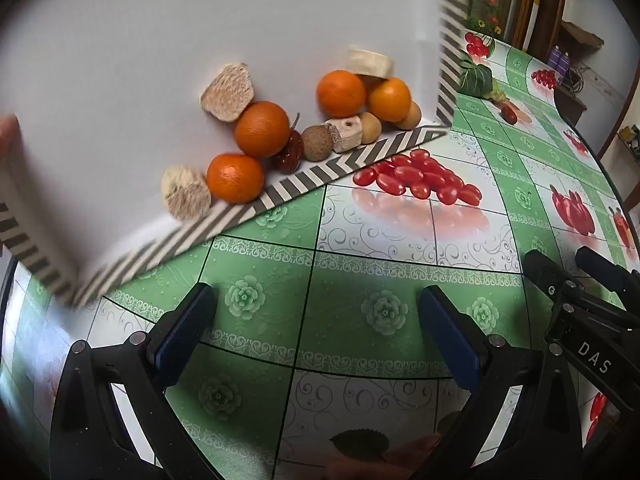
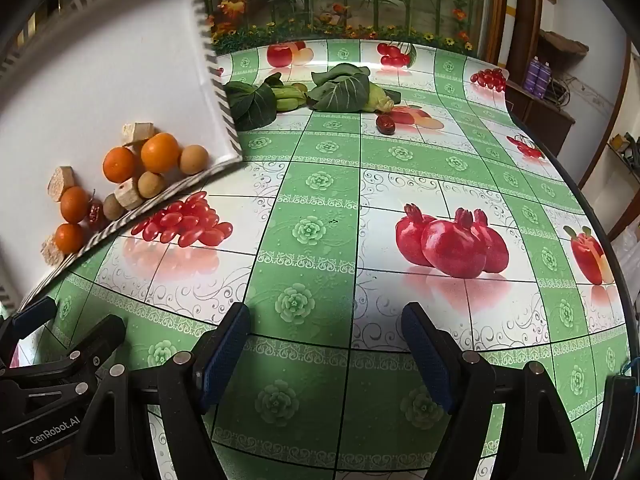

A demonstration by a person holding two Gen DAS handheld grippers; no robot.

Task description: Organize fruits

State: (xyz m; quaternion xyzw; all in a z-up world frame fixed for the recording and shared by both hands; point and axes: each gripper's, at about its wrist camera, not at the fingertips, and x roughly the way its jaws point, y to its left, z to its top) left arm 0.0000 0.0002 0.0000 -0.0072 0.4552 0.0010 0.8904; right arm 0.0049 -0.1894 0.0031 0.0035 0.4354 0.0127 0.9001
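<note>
A white tray (image 1: 120,60) with a striped rim is tilted up on the left, and its contents have slid to its low edge. Several oranges (image 1: 262,129), small brown round fruits (image 1: 317,143), a red date (image 1: 290,152) and pale porous chunks (image 1: 227,91) lie there. The tray (image 2: 100,80) and the oranges (image 2: 160,153) also show in the right wrist view. A loose red date (image 2: 385,124) lies far on the table. My left gripper (image 1: 316,328) is open and empty above the tablecloth. My right gripper (image 2: 326,344) is open and empty.
The table has a green and white cloth (image 2: 312,184) printed with fruit pictures. Leafy greens (image 2: 340,88) and a corn cob (image 2: 380,100) lie at the far side. The table's right edge (image 2: 600,220) curves away. A finger shows at the tray's left edge (image 1: 8,136).
</note>
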